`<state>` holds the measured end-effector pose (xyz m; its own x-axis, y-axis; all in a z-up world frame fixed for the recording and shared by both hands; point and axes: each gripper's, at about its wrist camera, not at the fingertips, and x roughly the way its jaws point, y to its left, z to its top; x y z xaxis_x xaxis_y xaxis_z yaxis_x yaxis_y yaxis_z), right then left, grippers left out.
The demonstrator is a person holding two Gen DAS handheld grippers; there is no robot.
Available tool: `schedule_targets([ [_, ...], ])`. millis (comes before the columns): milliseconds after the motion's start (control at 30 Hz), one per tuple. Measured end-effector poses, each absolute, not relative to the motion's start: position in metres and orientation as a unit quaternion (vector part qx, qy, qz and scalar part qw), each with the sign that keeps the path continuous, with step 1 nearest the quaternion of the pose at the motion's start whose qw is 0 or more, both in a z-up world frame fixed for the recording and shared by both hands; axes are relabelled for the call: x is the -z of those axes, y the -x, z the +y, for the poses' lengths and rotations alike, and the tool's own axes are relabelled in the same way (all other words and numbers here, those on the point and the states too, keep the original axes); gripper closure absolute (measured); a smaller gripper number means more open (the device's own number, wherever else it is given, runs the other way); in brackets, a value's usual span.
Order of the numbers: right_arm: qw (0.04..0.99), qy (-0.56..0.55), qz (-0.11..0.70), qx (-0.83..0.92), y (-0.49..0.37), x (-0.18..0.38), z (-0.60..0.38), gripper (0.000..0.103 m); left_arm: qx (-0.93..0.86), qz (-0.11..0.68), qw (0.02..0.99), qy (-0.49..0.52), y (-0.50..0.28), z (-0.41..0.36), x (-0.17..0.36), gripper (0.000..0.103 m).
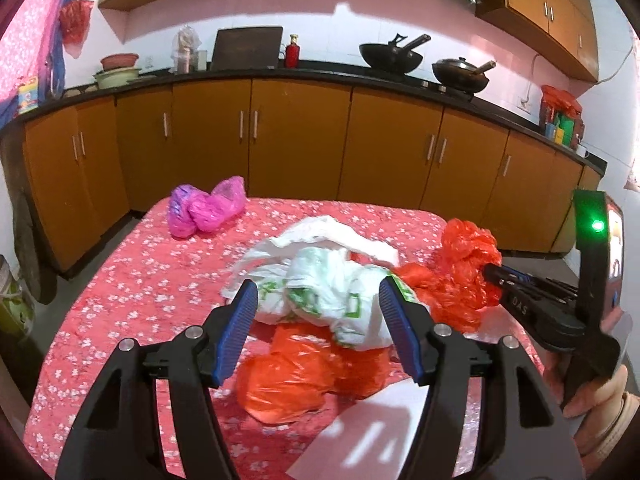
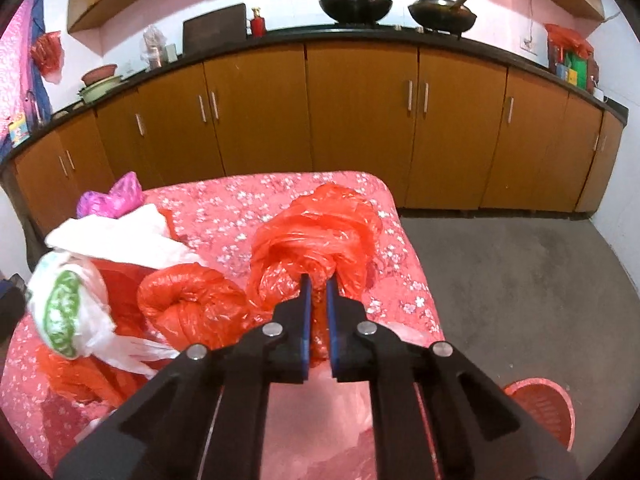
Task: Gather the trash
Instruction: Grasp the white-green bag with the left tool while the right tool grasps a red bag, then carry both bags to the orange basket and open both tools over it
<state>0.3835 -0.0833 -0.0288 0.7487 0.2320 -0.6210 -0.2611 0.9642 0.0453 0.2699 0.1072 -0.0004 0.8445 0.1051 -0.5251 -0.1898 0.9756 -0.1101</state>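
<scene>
**Right claw pinches a red bag while the left claw hangs open over the trash pile**

A table covered in a pink flowered cloth [image 1: 120,280] stands in front of a run of orange-brown kitchen cabinets [image 1: 296,140].

At the table's far left corner lies a crumpled magenta plastic bag [image 1: 208,208], well apart from the rest of the trash.

Toward the middle of the table sits a heap of bags. A white plastic bag with green print [image 1: 320,280] lies on top, resting on a flattened orange-red bag [image 1: 296,376] that spreads toward the near edge. The left gripper [image 1: 316,328] hovers over this heap with its two blue-padded fingers spread wide; the white bag shows between them, and nothing is held.

Further right, near the table's right edge, a bunched red plastic bag [image 2: 320,232] rises in twisted folds. The right gripper [image 2: 318,320] has its blue pads drawn nearly together on the lower part of this bag, pinching red plastic between them. Just to its left, seen from the right wrist camera, another knotted roll of red plastic [image 2: 188,300] lies touching the heap.

Beyond the table's right edge is grey floor [image 2: 520,280], and at the lower right a red slotted plastic basket [image 2: 540,404] stands on it. On the black countertop behind, two dark woks [image 2: 356,6] sit on a stove.
</scene>
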Motion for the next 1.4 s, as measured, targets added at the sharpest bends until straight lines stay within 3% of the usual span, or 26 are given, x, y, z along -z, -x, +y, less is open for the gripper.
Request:
schedule_targets([
  [467,0.933,0.027,0.331,-0.141,-0.369,0.032,-0.084,0.095,-0.092,0.319,0.940,0.077,-0.294,0.092,0.016,0.043],
  [800,0.932,0.027,0.333,-0.138,-0.366,0.032,-0.085,0.095,-0.092,0.345,0.930,0.091,-0.296,0.103,0.026,0.075],
  [833,0.933,0.027,0.332,-0.137,-0.366,0.031,-0.085,0.095,-0.088,0.341,0.931,0.091,-0.294,0.104,0.025,0.087],
  [1400,0.941,-0.004,0.296,-0.162,-0.334,-0.011,-0.101,0.095,-0.070,0.292,0.950,0.091,-0.240,0.131,-0.020,0.089],
])
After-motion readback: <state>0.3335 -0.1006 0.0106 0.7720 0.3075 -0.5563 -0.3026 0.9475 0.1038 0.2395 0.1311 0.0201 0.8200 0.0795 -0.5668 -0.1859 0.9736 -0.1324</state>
